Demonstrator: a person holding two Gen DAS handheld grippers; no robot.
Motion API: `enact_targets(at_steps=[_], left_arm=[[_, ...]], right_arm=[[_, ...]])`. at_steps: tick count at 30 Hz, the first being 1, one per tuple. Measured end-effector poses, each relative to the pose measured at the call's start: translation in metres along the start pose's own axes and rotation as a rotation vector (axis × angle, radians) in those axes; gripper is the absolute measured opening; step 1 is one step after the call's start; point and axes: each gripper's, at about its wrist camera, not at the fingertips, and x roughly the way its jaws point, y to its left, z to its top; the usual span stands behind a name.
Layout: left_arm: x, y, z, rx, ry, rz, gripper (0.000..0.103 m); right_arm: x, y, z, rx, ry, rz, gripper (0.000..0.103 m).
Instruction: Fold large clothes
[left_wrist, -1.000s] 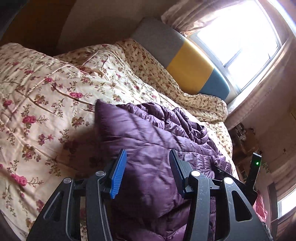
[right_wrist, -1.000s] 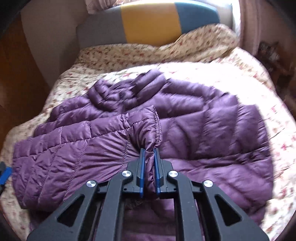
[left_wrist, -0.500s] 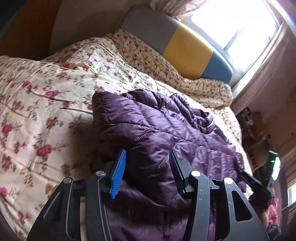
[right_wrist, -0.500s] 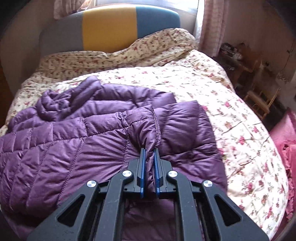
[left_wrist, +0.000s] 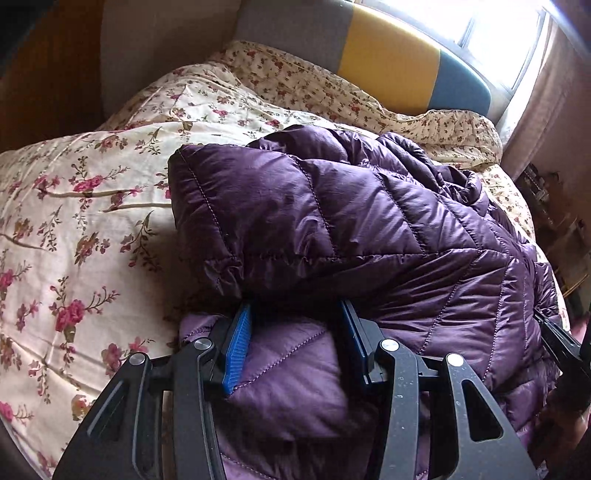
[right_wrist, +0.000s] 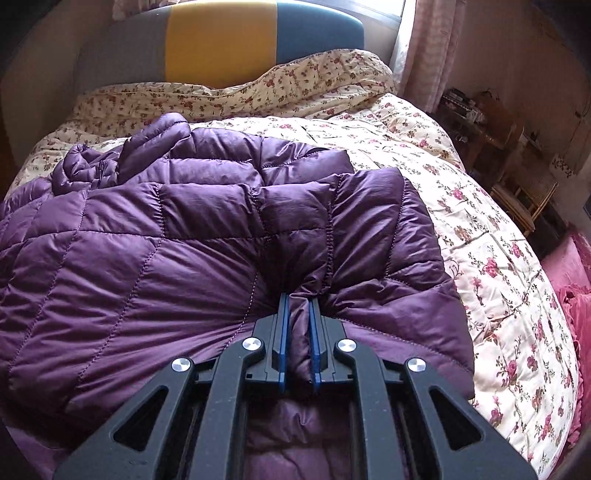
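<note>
Right gripper (right_wrist: 297, 314) clenched on the purple puffer jacket (right_wrist: 184, 240); left gripper (left_wrist: 295, 321) grasps a thick fold too, on the bed (left_wrist: 92, 221).

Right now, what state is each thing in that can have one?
purple puffer jacket: partly folded on the bed, one edge doubled over.
right hand-held gripper: shut on a bunched fold of the jacket.
left hand-held gripper: jaws part open around padded jacket fabric; whether they grip it cannot be told.
floral quilt: spread, rumpled near the headboard.
</note>
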Motion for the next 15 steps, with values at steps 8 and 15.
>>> enact_targets(at_steps=[8, 15], left_arm=[[-0.029, -0.006, 0.008, -0.025, -0.039, 0.005, 0.056], [-0.054, -0.019, 0.024, -0.01, -0.123, -0.029, 0.056]], right_arm=[[-0.02, -0.002, 0.006, -0.026, -0.039, -0.019, 0.041], [-0.054, 0.018, 0.015, -0.064, -0.142, 0.039, 0.051]])
